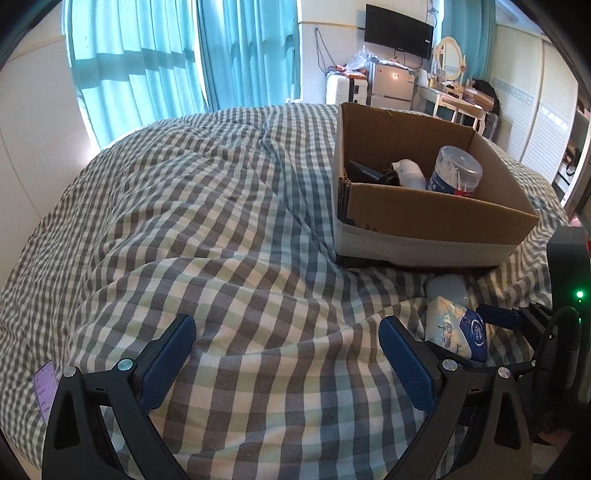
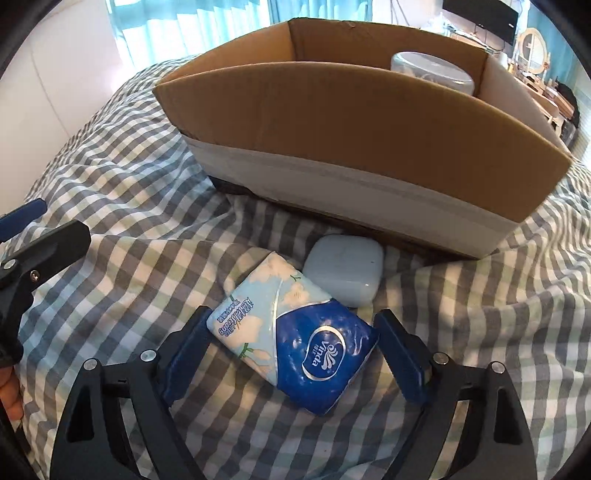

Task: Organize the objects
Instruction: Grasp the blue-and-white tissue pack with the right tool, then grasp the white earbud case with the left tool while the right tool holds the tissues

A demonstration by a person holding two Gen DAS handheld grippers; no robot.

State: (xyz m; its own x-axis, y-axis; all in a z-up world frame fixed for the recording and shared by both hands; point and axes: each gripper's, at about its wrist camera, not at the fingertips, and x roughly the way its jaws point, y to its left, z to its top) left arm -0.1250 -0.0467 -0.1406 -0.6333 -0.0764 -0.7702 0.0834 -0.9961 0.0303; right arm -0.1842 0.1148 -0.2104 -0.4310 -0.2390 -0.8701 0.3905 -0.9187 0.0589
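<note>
**Checked cotton, cardboard and a crinkled tissue pack**

Checked bedding (image 1: 229, 229) in grey, white and pale green lay rumpled into soft folds across the bed. On it sat an open cardboard box (image 2: 369, 122), plain brown above with a pale taped band around its base. The glossy plastic tissue pack (image 2: 295, 339), dark blue at one end and light blue with white flowers at the other, lay on the quilt just in front of the box, its film wrinkled. Just beside it, and closer to the box, rested a small rounded pale-blue case (image 2: 345, 269), smooth and matt.

The right gripper (image 2: 291, 350) had its blue-padded fingers (image 2: 186, 354) spread to either side of the pack; whether the pads touched the wrapper could not be told. The left gripper (image 1: 286, 360) hovered over bare quilt with its fingers spread wide and nothing between them.

Only the left wrist view looked into the box: a clear cylindrical tub of cotton swabs (image 1: 456, 171) stood beside a white rounded bottle-like object (image 1: 410, 173) and something black (image 1: 369, 173). From the right wrist view just the tub's lid (image 2: 432, 72) showed above the near wall. The left view also took in turquoise curtains (image 1: 147, 62) and a wall-mounted screen (image 1: 399, 31), while the pack appeared there partly hidden behind the left gripper's own finger.
</note>
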